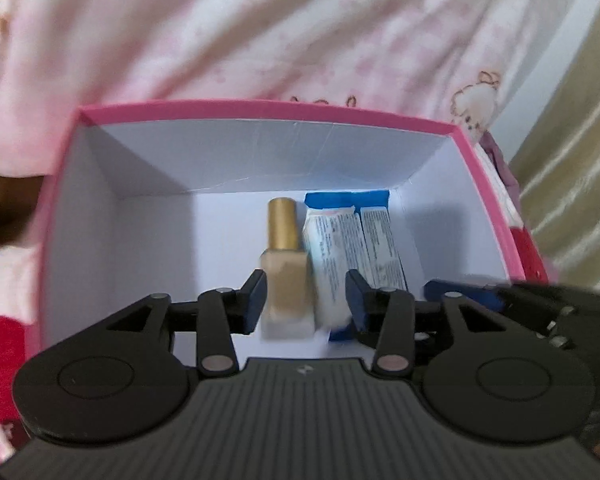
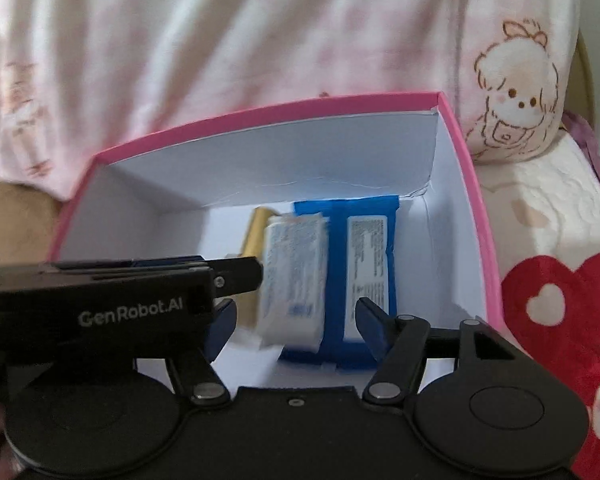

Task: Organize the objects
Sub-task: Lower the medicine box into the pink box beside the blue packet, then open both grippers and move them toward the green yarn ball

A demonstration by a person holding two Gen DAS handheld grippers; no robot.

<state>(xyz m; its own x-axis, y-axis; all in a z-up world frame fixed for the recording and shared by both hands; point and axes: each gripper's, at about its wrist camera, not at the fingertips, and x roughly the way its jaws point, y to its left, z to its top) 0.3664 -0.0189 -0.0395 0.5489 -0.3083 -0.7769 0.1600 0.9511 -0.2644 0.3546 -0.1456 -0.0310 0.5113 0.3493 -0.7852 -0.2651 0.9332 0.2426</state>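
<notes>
Bottle [image 1: 283, 264], gold-capped, beige glass: lay flat on floor of pink box [image 1: 260, 109], cap toward far wall. White tube carton [image 1: 332, 256]: touching bottle's right side, leaning on blue pack [image 2: 364, 264] by right wall. Left gripper [image 1: 306, 300]: released, jaws apart astride bottle and carton, pads pressing on neither. Right gripper [image 2: 296, 320]: released, spread over carton and blue pack, nothing held. Judged as placing step, items let go. Advised: lift straight up with jaws wide, clear of carton's edge; keep the two grippers, nearly touching, from knocking; left half of box free for next item.
</notes>
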